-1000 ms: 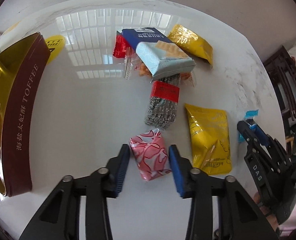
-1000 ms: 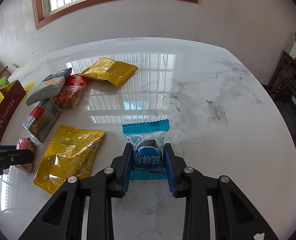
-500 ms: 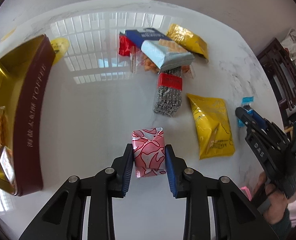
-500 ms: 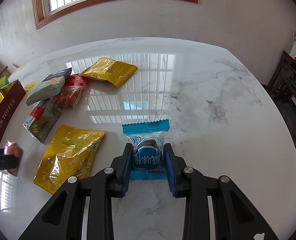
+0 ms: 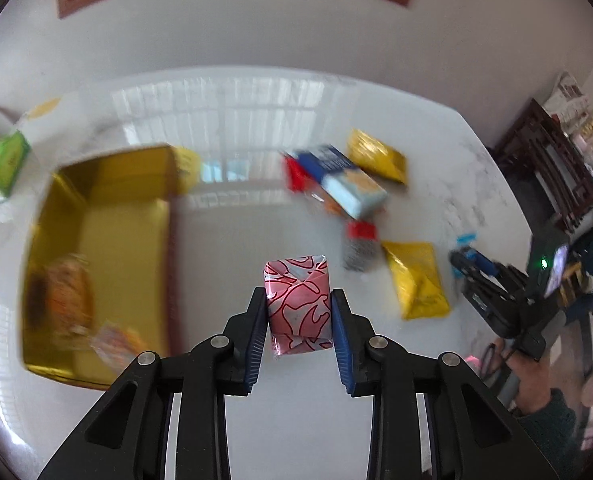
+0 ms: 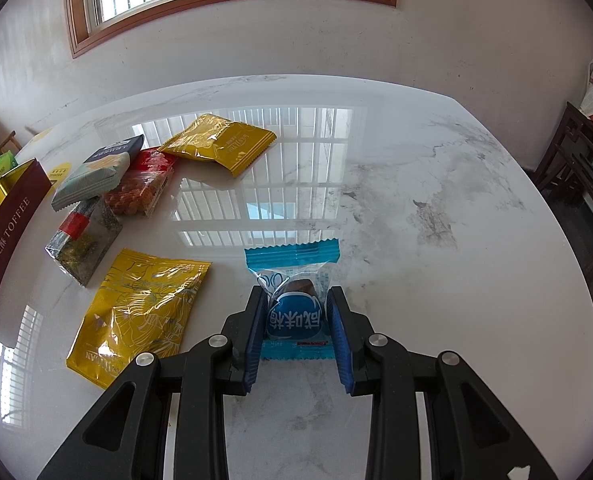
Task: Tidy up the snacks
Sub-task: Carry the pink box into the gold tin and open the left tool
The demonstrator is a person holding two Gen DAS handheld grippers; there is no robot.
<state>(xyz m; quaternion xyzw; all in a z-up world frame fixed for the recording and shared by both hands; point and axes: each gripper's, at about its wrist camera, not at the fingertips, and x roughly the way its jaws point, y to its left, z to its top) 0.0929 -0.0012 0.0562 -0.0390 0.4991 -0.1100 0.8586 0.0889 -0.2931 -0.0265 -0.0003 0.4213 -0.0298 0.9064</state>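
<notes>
At the far left of the left wrist view lies a green packet (image 5: 1, 168), and just right of it the gold-lined toffee box (image 5: 96, 216), which a second ago sat at the frame's left edge and now fills much of the left half. An orange snack (image 5: 62, 300) already lies in its near end. The whole view is smeared, so the left gripper (image 5: 299, 322) is swinging. Its jaws, half a second ago just closing on the pink candy (image 5: 297, 300) on the marble table (image 5: 256, 232), are now clamped on it with the candy lifted clear, just right of the box's maroon wall. My judgement: the pick is done and the carry to the box is under way.

Farther right stay the blue-and-white pack (image 5: 344, 184), the far yellow pouch (image 5: 376, 156) and the near yellow pouch (image 5: 416, 280). At the right, the right gripper (image 6: 296, 320) has not shifted: its jaws remain clamped on the blue plum packet (image 6: 294, 304), low over the table, waiting its turn.
</notes>
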